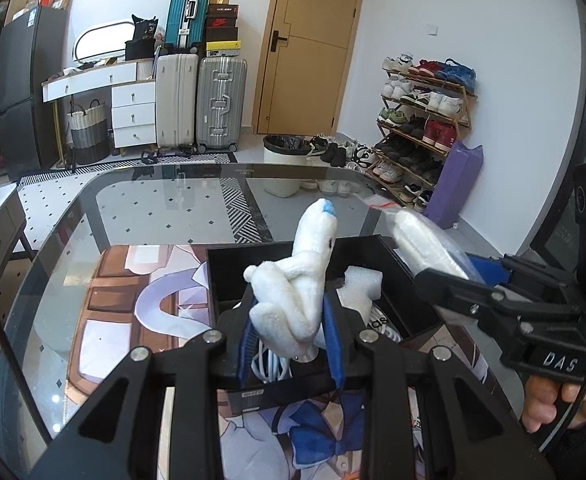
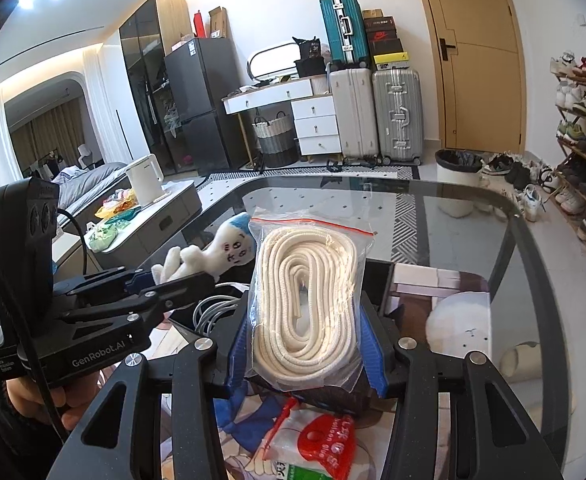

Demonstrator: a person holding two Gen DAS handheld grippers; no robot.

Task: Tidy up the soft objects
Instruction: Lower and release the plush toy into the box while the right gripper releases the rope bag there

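My left gripper (image 1: 291, 340) is shut on a white plush toy (image 1: 297, 280) with a blue tip, held upright above a black open box (image 1: 389, 276). The box holds a white foam piece (image 1: 359, 286) and white cables (image 1: 271, 364). My right gripper (image 2: 305, 344) is shut on a clear zip bag of coiled cream rope (image 2: 307, 296), held upright beside the box. In the left wrist view the right gripper (image 1: 445, 276) and the bag (image 1: 425, 240) are at the box's right edge. In the right wrist view the left gripper (image 2: 165, 276) and the plush (image 2: 213, 252) are at left.
Both grippers are over a glass table (image 1: 145, 208) with a printed anime mat (image 1: 133, 312). A red-and-white packet (image 2: 317, 448) lies on the mat under the right gripper. Suitcases (image 1: 201, 100), a bin (image 1: 285, 160) and a shoe rack (image 1: 421, 128) stand beyond the table.
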